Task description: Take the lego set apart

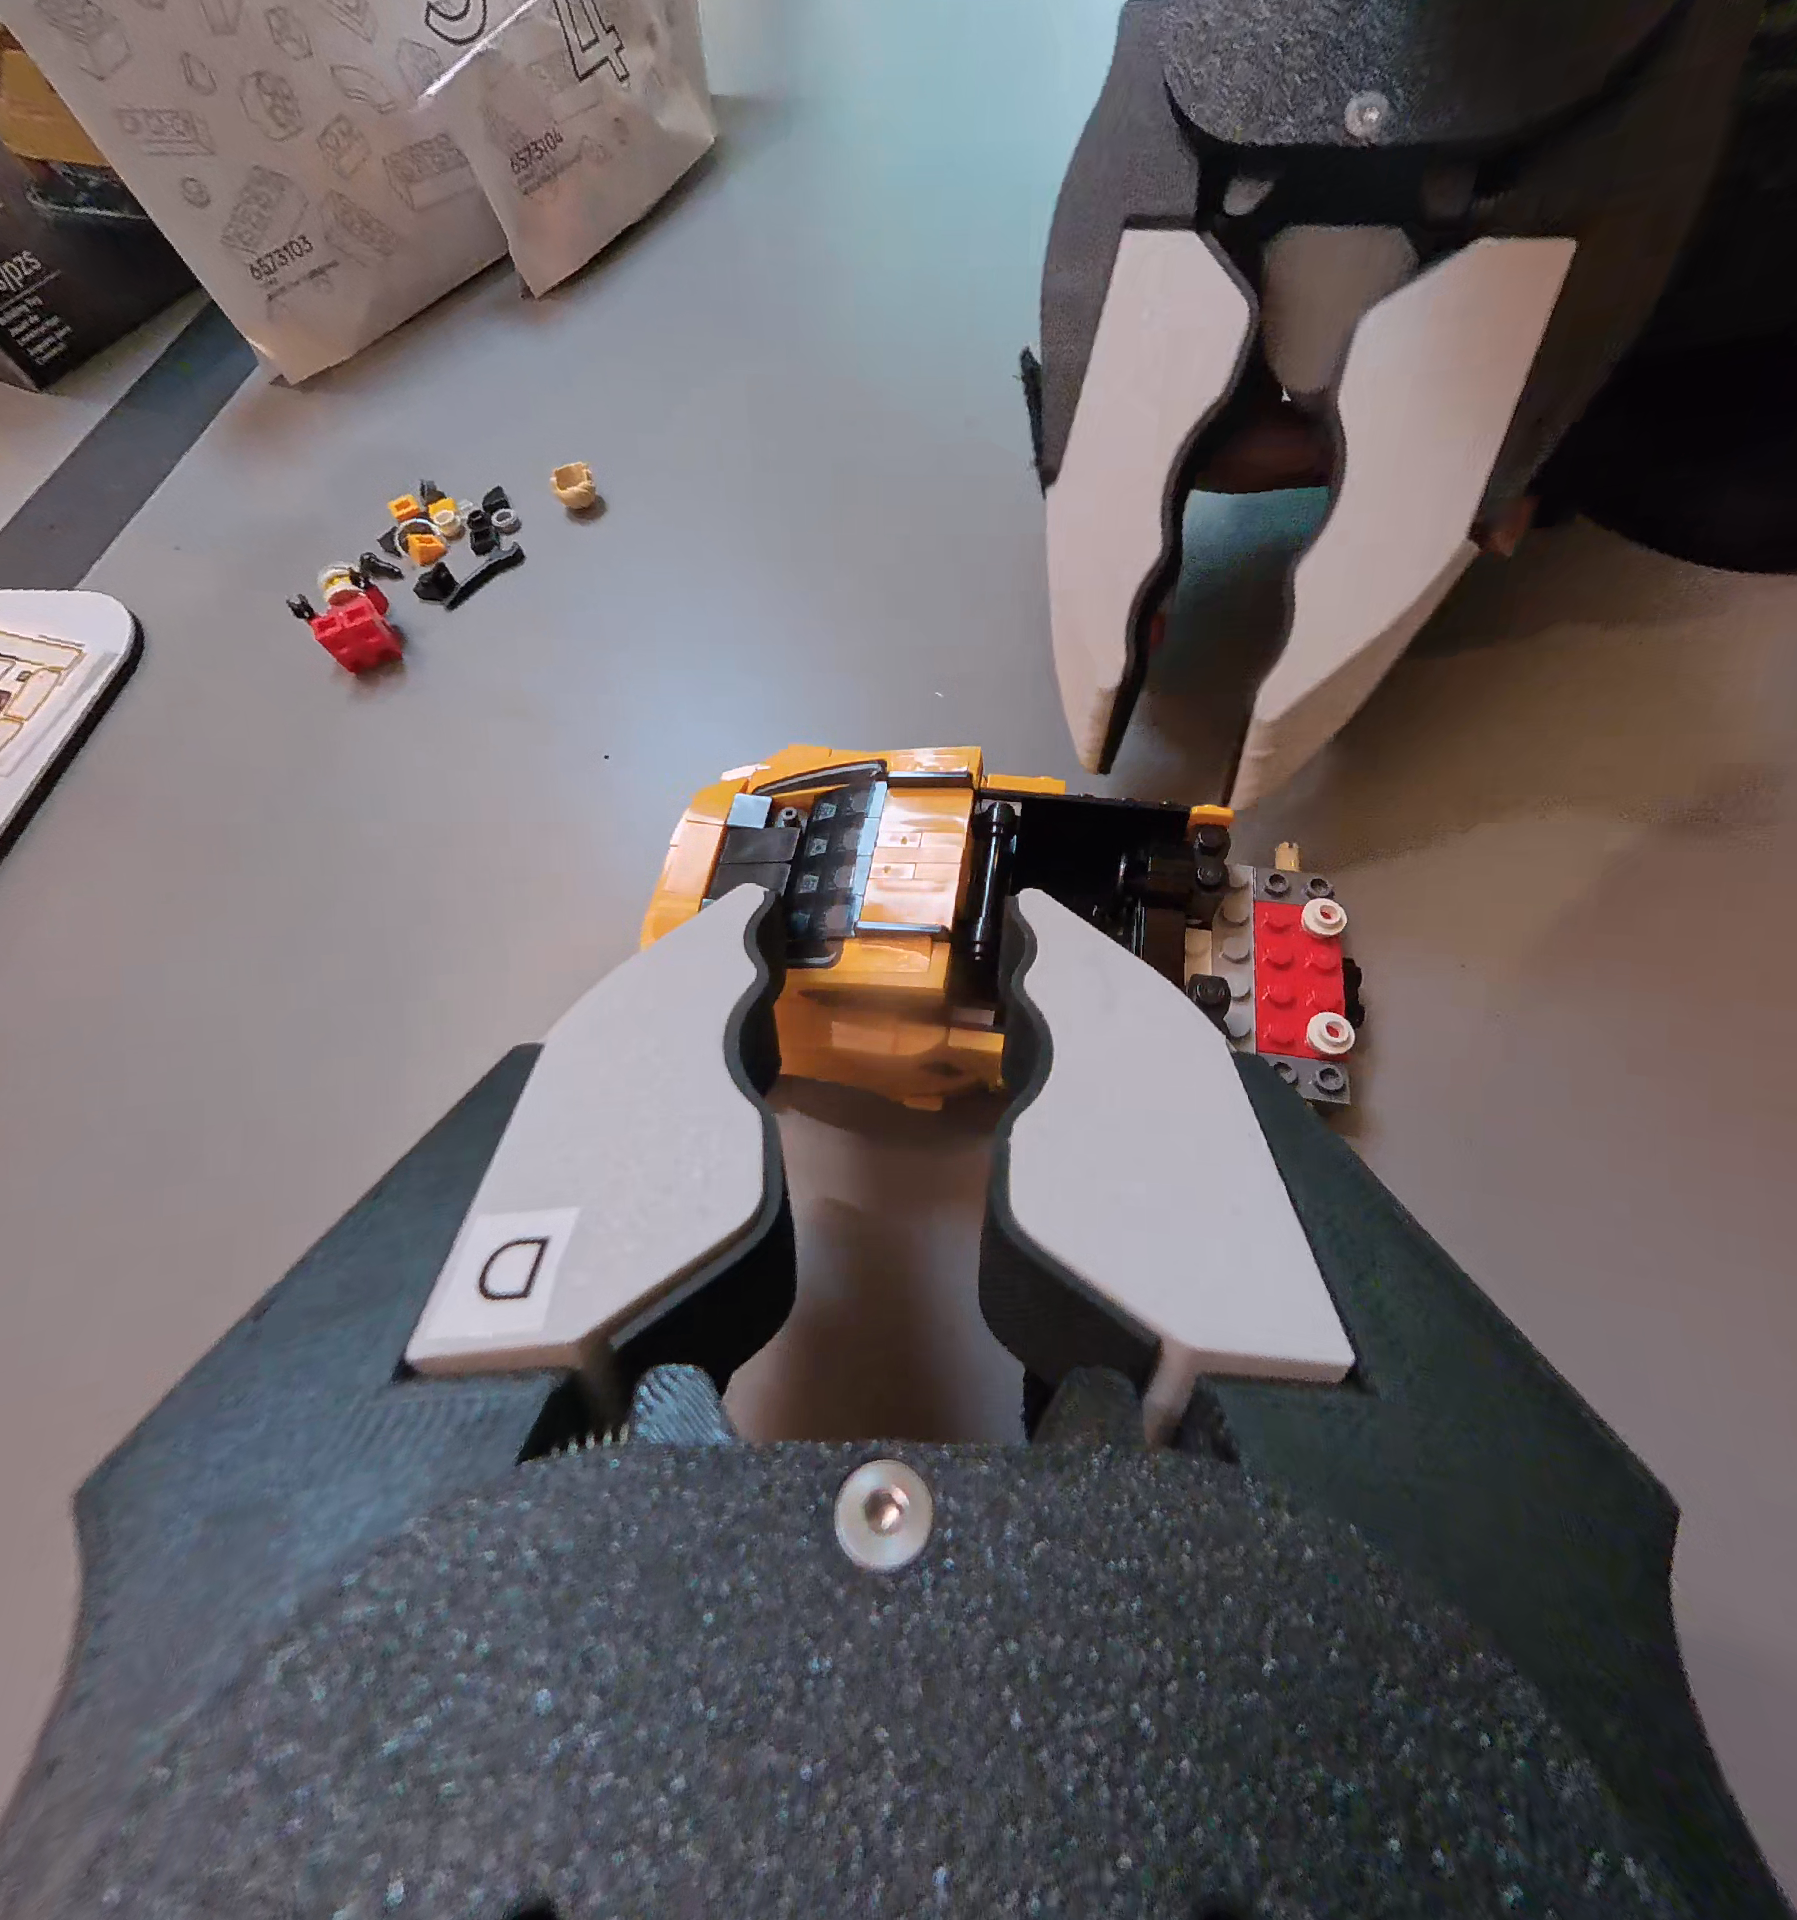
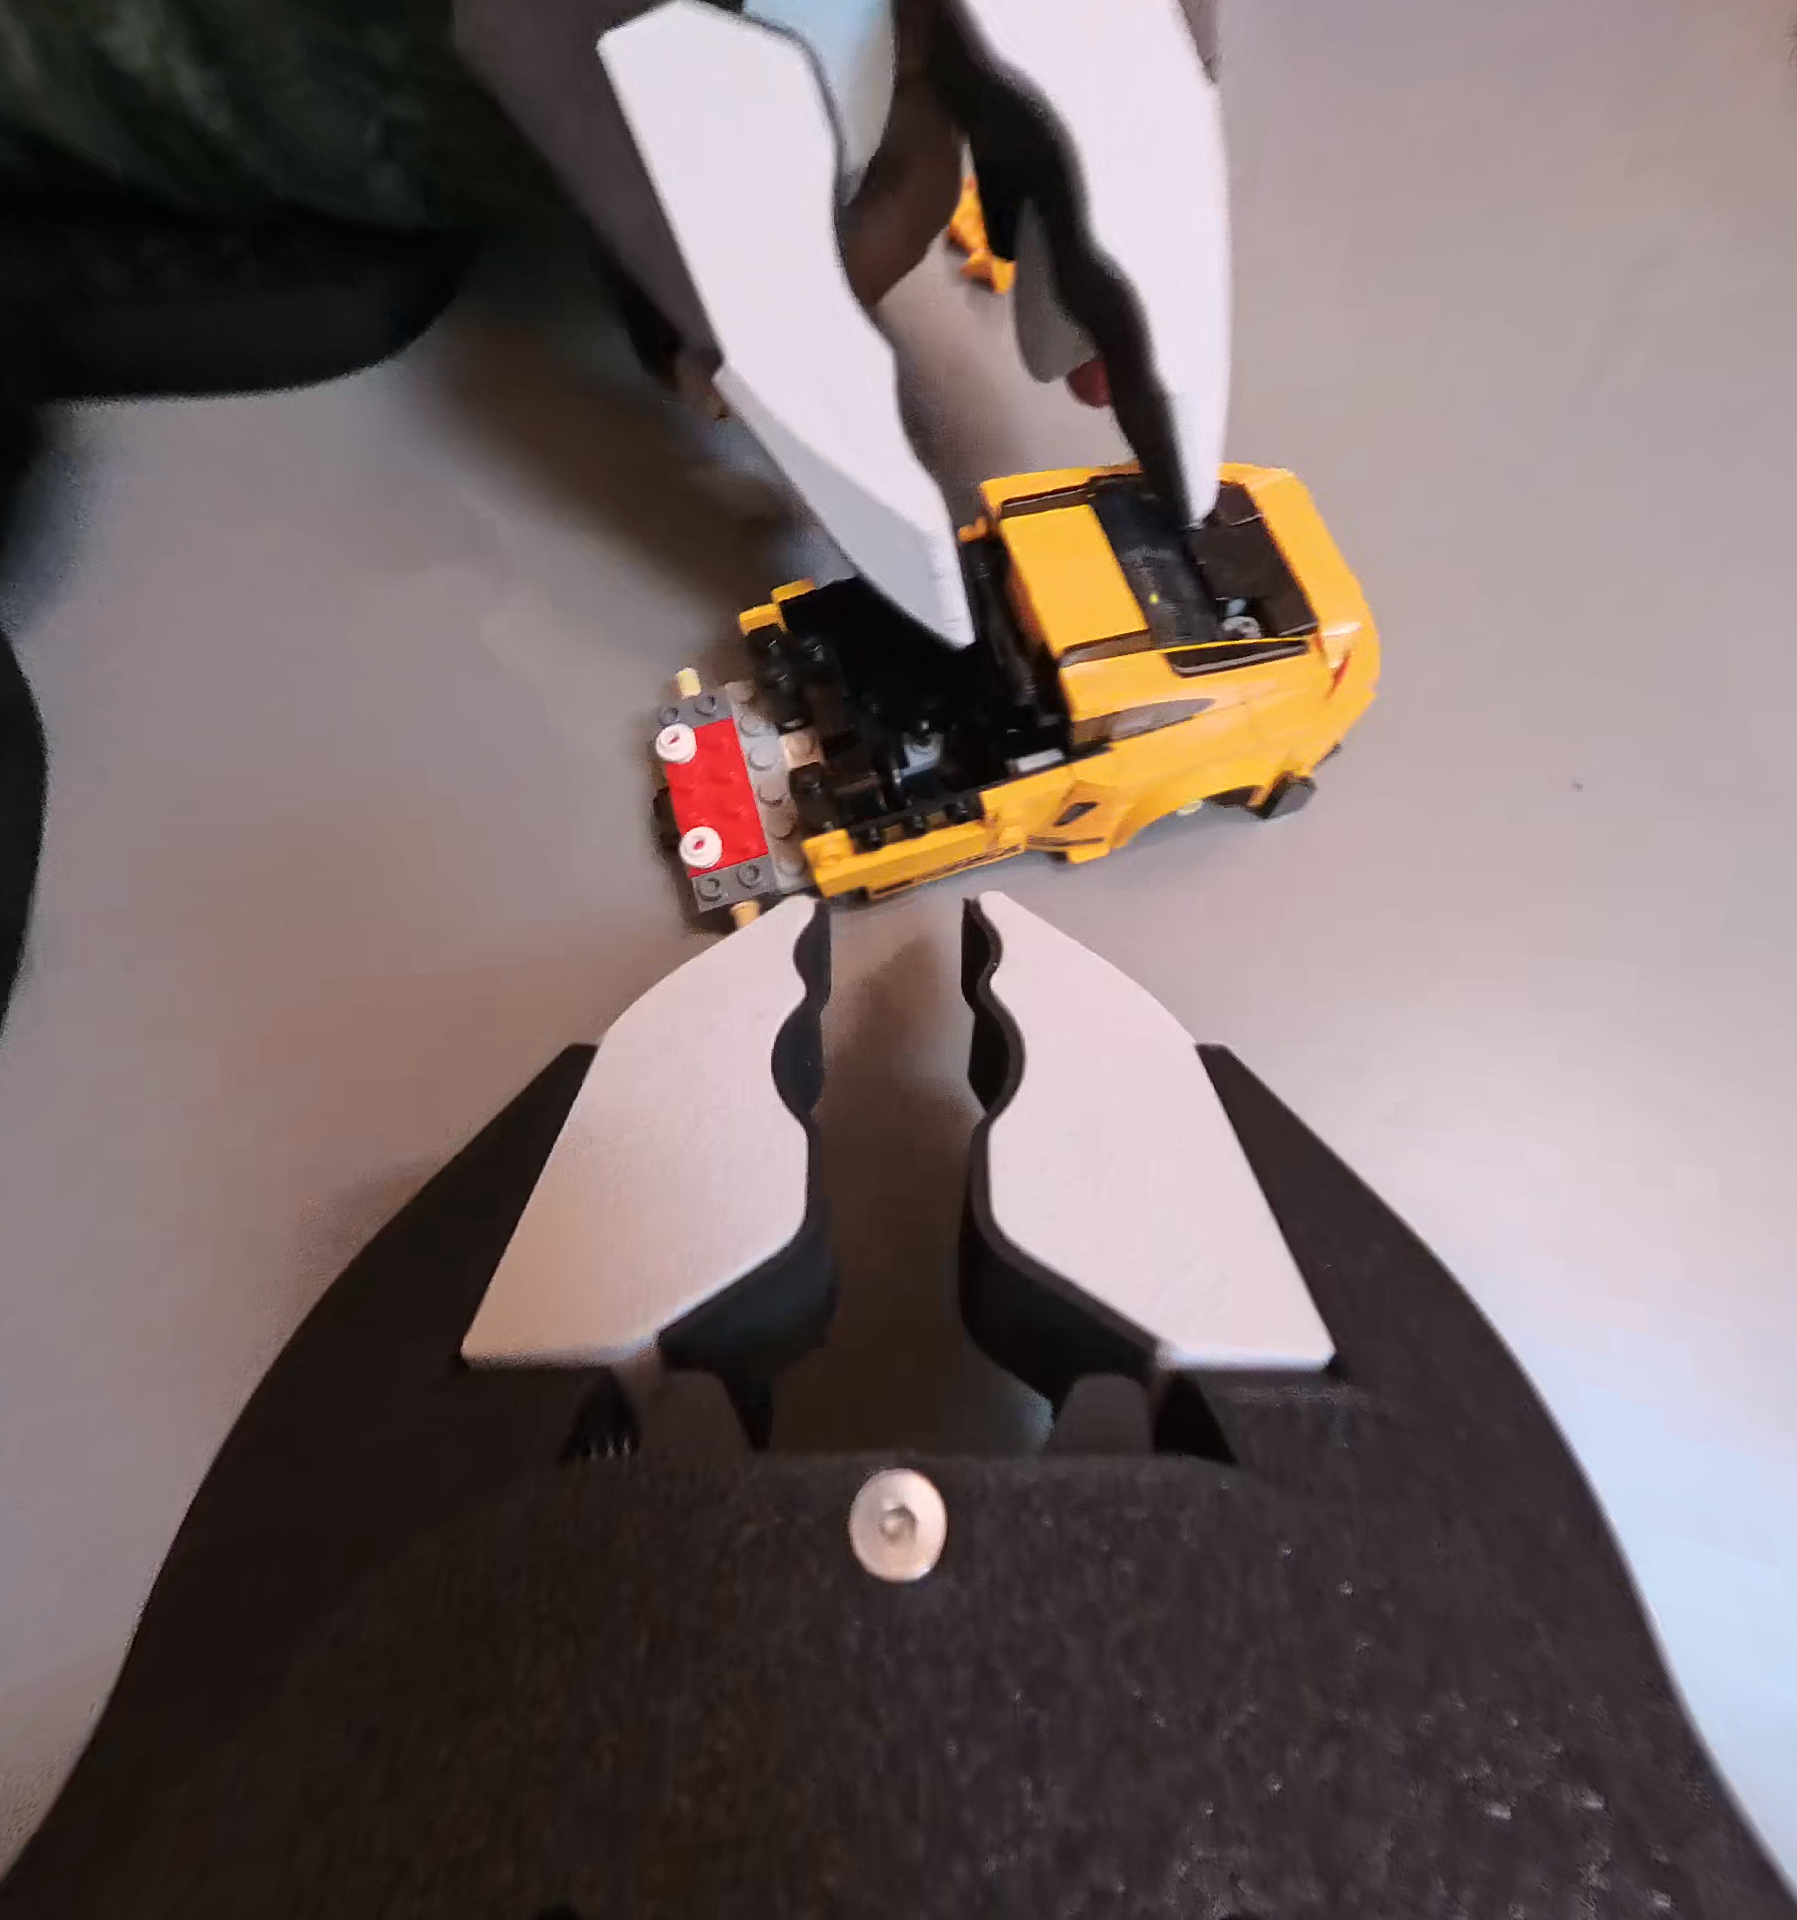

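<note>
Left gripper clamps the yellow car across its cabin roof, fingers on both sides, car sitting on the grey table. Right gripper is empty with a gap between its fingers, tips just beside the car's stripped front end, where a red plate is exposed. Loose parts and a red minifigure lie well apart, near white bags and a black box
</note>
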A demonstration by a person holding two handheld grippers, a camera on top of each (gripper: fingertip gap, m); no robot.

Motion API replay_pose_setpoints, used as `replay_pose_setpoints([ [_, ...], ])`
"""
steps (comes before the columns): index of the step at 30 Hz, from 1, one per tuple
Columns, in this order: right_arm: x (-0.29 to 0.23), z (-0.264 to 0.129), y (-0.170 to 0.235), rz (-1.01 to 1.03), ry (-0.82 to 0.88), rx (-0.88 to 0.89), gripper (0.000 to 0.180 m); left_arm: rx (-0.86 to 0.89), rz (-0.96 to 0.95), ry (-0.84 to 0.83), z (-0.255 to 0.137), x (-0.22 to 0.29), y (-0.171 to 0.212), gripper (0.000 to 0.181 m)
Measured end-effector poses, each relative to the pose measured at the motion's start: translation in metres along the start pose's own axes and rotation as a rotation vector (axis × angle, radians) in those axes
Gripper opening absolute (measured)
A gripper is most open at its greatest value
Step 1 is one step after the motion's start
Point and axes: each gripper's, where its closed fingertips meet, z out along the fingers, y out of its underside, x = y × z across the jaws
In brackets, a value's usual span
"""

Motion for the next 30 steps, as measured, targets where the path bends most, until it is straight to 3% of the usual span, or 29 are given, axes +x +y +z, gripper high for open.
replay_pose_setpoints([
  [18, -0.0036, 0.0075, -0.0021, -0.238, 0.095, -0.019, 0.024, -0.027, 0.038, -0.006, 0.0005, 0.0029, 0.0006, 0.039],
  [26, -0.0107, 0.0092, 0.0015, -0.233, 0.041, -0.04, 0.001, -0.063, 0.08, -0.028, -0.0028, 0.001, 0.0034, 0.039],
  [30, -0.0085, 0.0095, 0.0014, -0.236, 0.053, -0.04, 0.0, -0.071, 0.108, -0.047, -0.0039, -0.0014, 0.0038, 0.037],
])
